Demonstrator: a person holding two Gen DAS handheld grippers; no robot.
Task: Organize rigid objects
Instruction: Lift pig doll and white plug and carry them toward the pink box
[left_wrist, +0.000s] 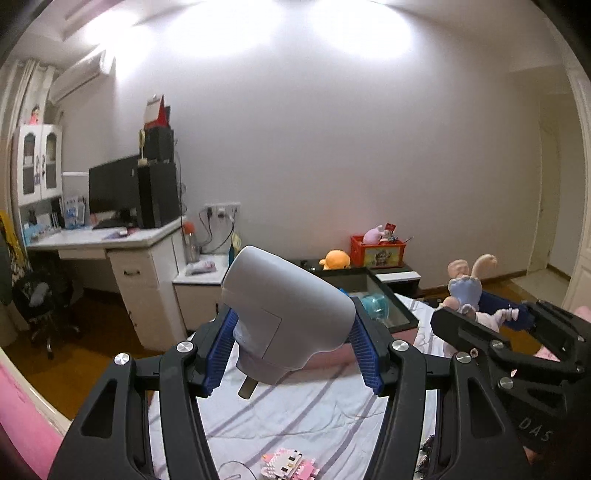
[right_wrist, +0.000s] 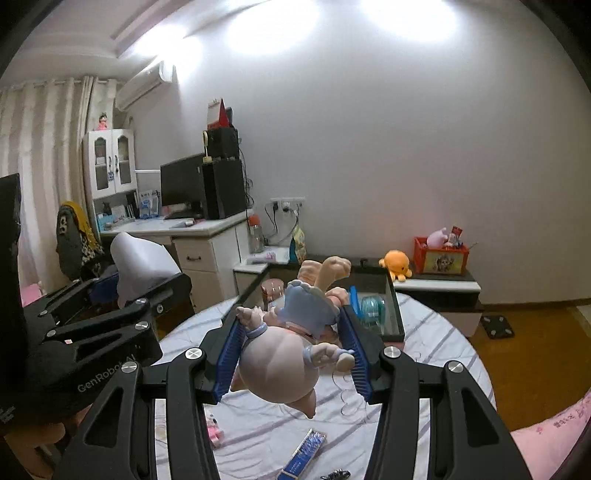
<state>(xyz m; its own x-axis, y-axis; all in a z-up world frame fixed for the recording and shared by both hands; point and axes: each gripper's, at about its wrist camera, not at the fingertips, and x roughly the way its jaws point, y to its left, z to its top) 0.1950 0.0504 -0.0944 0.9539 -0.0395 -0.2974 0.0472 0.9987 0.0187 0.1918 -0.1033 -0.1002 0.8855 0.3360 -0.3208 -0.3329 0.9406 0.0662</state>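
The bed (right_wrist: 424, 354), with its striped sheet, lies under both grippers and carries the small things not yet sorted: a block figure (left_wrist: 290, 463) in pink and white near the bottom of the left view, and a blue flat box (right_wrist: 304, 452) near the bottom of the right view. Beyond the foot of the bed stands a glass tank (right_wrist: 389, 310) with a dark frame, and behind it a low cabinet (right_wrist: 439, 286) bearing an orange plush (right_wrist: 397, 264) and a red box (right_wrist: 441, 258) of toys.

The left gripper (left_wrist: 291, 354) is clamped on a grey plug adapter (left_wrist: 286, 317), its blue pads pressing both flanks, the metal pin pointing down toward the sheet. The right gripper (right_wrist: 293, 354) is clamped on a doll figure (right_wrist: 288, 343), which hangs head downward with legs pointing away (the hold falls on the body and arms, a rounded place). Both things are lifted clear of the bed.

I judge the step to be the carrying of both to a collecting place, perhaps the red box or the tank; which one I cannot tell. To do it well, keep both grippers level and apart from each other, move slowly, and lower each thing until it rests before releasing. The doll may rotate between the pads, so avoid a sudden swing. The adapter is smooth and tapered; it could slip forward if tilted.
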